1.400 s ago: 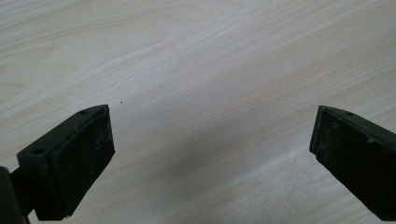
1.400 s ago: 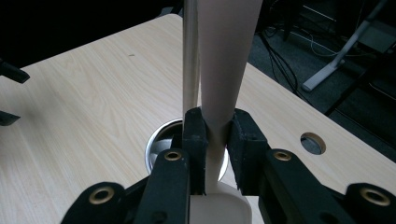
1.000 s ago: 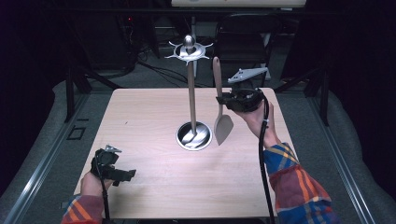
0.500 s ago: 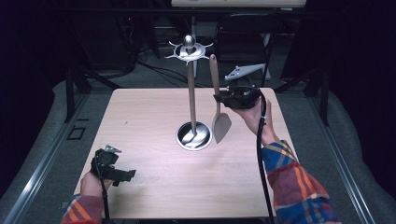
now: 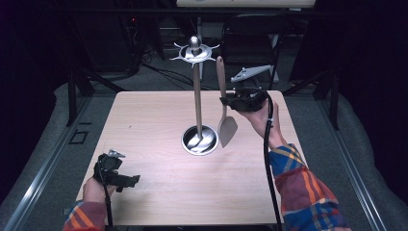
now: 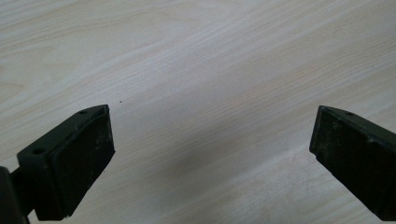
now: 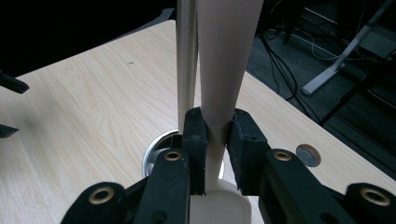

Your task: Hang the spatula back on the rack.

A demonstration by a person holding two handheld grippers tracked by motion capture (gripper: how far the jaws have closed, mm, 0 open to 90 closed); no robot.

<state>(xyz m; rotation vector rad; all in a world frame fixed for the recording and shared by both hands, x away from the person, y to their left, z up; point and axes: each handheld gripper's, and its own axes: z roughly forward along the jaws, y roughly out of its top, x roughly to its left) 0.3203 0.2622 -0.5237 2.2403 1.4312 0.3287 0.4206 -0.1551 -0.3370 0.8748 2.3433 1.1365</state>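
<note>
A metal utensil stand (image 5: 197,96) rises from a round base (image 5: 199,140) at the table's middle, with a star-shaped hook ring (image 5: 194,50) on top. Just right of the pole, a beige spatula (image 5: 226,130) hangs upright, blade down and above the table. My right gripper (image 5: 230,102) is shut on its handle just above the blade. In the right gripper view the pads (image 7: 194,140) press the spatula (image 7: 226,56) from both sides, with the pole (image 7: 187,56) close behind. My left gripper (image 5: 132,180) rests low at the table's front left, open (image 6: 210,154) over bare wood.
The light wooden table (image 5: 144,120) has bare room left of the stand and along the front. A small round grommet (image 7: 308,155) sits near its right edge. A dark chair (image 5: 250,38) and floor cables lie beyond the far edge.
</note>
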